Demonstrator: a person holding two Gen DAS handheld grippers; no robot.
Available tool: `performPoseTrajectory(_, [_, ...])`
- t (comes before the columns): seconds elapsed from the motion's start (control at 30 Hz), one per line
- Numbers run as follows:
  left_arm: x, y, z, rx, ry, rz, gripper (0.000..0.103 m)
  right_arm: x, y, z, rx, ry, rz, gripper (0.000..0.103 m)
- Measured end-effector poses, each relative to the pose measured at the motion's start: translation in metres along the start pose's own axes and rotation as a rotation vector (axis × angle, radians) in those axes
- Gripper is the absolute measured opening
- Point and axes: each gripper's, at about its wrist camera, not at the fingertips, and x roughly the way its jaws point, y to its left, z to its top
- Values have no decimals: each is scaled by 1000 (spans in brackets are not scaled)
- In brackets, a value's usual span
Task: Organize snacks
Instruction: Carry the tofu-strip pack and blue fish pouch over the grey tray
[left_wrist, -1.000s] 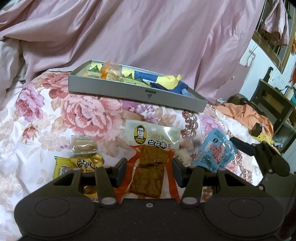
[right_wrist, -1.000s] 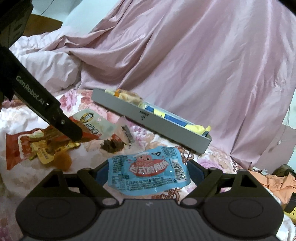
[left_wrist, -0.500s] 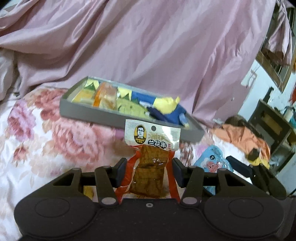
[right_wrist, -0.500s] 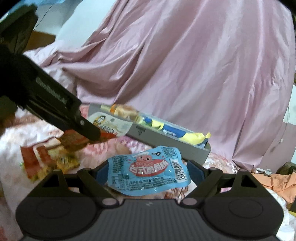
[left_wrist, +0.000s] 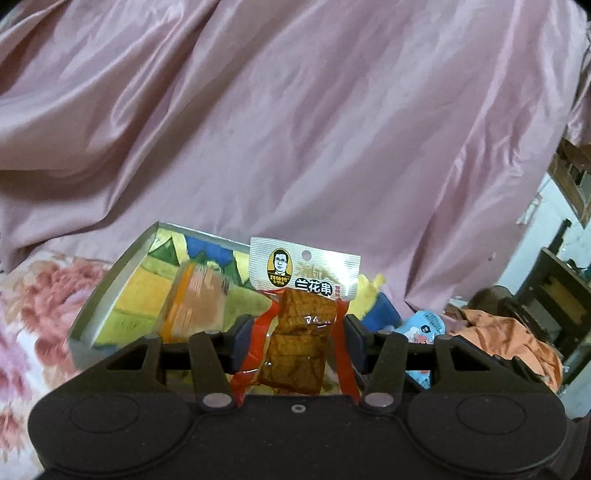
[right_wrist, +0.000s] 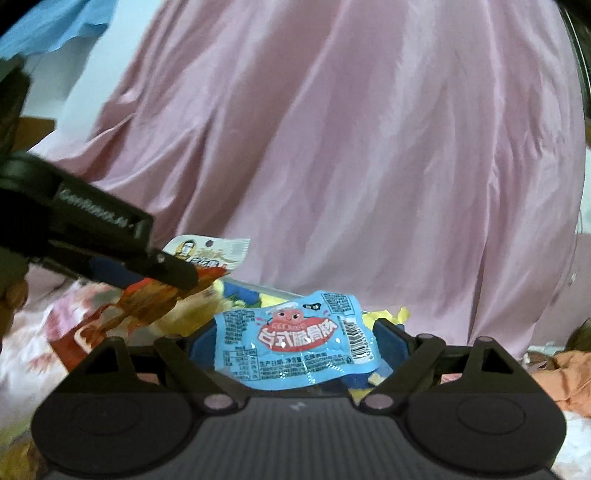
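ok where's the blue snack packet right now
The blue snack packet sits low and centre in the right wrist view, clamped in the right gripper just before the grey tray; the left wrist view shows it at lower right.

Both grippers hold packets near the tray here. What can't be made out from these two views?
- Left wrist view: the tray near wall, hidden by the left gripper and its tofu packet; tray contents motion-blurred.
- Right wrist view: most of the tray, behind the right gripper and blue packet.
- Fine print on both packets: too small.
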Motion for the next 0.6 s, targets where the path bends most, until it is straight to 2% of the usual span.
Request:
performPoseTrajectory(0.2, [41,3,9,-5,20,13,55,46,-6,0,28,25,-13,89])
performPoseTrajectory(0.6, [81,9,7,-10,69,46,55,74,-14,-9,61,78,-14,89])
